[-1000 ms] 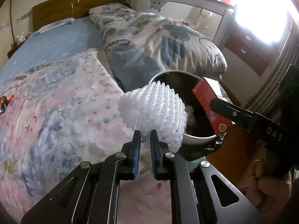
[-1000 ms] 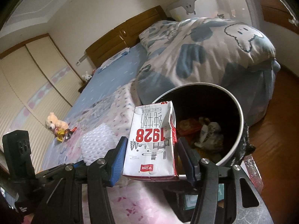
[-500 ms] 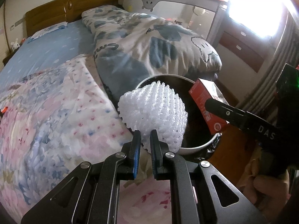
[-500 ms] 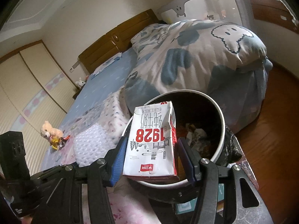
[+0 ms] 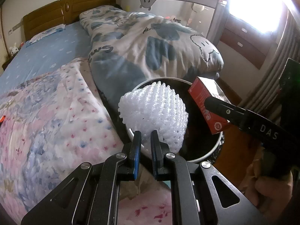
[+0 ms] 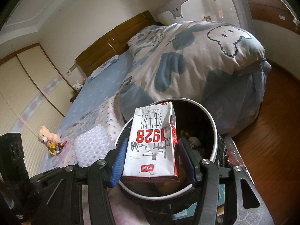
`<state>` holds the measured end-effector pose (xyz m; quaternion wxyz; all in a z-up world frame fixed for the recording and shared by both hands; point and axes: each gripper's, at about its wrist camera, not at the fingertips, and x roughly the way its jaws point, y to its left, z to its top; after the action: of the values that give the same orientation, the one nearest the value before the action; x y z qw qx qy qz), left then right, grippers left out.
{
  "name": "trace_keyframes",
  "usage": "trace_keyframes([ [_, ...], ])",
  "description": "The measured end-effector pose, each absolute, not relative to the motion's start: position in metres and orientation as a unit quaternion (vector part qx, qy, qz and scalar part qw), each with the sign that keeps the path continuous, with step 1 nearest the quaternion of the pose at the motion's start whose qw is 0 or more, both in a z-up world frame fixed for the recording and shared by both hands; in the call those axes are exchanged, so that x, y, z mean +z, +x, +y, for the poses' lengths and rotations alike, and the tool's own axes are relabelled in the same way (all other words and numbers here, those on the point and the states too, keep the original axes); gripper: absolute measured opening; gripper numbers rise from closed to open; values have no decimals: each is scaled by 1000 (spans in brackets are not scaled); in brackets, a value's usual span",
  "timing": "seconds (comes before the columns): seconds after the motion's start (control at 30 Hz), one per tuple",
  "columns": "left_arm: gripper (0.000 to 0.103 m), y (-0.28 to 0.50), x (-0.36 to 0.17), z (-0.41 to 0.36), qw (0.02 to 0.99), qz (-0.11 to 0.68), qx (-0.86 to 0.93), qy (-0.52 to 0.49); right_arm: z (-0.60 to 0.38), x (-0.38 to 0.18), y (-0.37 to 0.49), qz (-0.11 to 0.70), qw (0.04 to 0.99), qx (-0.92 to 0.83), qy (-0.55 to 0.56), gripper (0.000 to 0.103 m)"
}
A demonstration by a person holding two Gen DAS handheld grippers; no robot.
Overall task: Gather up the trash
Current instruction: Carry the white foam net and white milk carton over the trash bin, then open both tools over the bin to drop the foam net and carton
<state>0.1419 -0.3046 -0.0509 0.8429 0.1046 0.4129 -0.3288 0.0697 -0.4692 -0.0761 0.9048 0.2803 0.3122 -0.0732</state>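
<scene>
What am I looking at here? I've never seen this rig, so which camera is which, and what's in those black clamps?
No robot: a person carries two hand-held clamps, each with a fisheye camera looking along its fingers. The left camera shows the left gripper shut on a white foam net. The right camera shows the right gripper shut on a milk carton. Both are held over a round trash bin standing beside the bed, with rubbish already inside. A small plush toy lies on the bedspread. The right gripper's arm also crosses the left view.

Bin's (image 6: 213, 129) contents dark and indistinct behind the milk carton (image 6: 152, 144); window (image 5: 262, 5) glare-blown.
</scene>
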Motion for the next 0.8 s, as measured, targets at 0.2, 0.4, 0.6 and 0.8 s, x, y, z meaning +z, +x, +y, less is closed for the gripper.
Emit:
trace_keyframes([
  [0.2,10,146,-52,-314,841,415,-329,108,-475,-78,75,314,903,-76,284,55],
  [0.4,10,151,-57,-323,834,425,-335,108,-481,-80,82,318,900,-77,288,55],
  [0.6,10,154,-59,-330,832,427,-336,114,-484,-84,88,323,897,-76,291,55],
  [0.8,11,158,-61,-333,829,433,-336,113,-489,-87,92,325,894,-77,298,55],
])
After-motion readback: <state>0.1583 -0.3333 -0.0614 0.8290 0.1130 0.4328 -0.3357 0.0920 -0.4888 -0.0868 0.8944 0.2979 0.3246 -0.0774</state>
